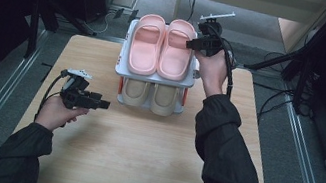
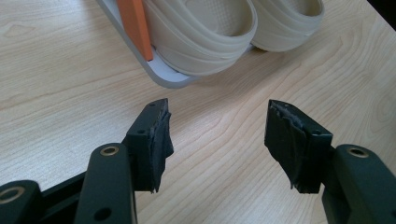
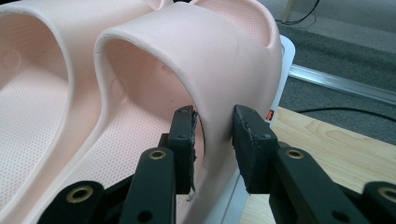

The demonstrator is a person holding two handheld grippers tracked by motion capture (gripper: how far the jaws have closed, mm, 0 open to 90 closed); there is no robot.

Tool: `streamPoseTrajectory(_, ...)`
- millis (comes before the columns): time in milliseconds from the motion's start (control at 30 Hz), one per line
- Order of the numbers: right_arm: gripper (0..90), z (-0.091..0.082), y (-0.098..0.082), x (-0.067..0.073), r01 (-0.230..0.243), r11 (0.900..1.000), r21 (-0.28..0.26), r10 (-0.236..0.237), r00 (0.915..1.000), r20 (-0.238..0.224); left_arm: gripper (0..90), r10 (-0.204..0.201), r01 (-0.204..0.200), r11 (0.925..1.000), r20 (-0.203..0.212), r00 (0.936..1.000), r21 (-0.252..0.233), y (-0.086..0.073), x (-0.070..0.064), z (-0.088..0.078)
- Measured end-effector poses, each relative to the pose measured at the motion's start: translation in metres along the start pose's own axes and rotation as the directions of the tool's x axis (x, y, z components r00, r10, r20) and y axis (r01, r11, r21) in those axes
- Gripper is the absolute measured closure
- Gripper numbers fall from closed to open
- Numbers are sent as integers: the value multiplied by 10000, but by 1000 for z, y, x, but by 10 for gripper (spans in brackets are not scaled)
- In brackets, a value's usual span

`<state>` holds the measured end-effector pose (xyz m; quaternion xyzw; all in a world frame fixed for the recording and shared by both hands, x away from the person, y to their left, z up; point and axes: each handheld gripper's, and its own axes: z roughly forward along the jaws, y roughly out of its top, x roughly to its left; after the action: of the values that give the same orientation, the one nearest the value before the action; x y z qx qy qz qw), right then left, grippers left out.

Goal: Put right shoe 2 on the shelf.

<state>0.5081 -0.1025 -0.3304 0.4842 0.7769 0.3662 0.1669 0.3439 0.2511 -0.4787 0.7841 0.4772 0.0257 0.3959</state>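
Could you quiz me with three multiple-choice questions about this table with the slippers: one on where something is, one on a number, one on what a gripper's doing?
1. Where are the pink slippers?
A. top shelf of the rack
B. bare table
C. floor

2. How many slippers are on the rack in all?
A. two
B. four
C. six

3. How do the left gripper jaws stand?
A. shut on a slipper
C. shut on a cable
B. open over bare wood

Answers: 1 A, the pink pair lies on the upper tray above the beige slippers. 2 B, two pink and two beige. 3 B, the left gripper view has only table between the jaws.
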Motion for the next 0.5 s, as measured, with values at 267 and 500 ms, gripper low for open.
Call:
streamPoseTrajectory(267, 680, 3, 0, 3, 32, 9999, -115, -34, 9998, -184, 408, -40, 40, 10000, 10, 10000, -23, 0, 1, 0)
streamPoseTrajectory(500, 653, 3, 0, 2, 100, 9999, -122, -104, 9993, -360, 407, 60, -60, 10000, 22, 10000, -55, 0, 0, -1)
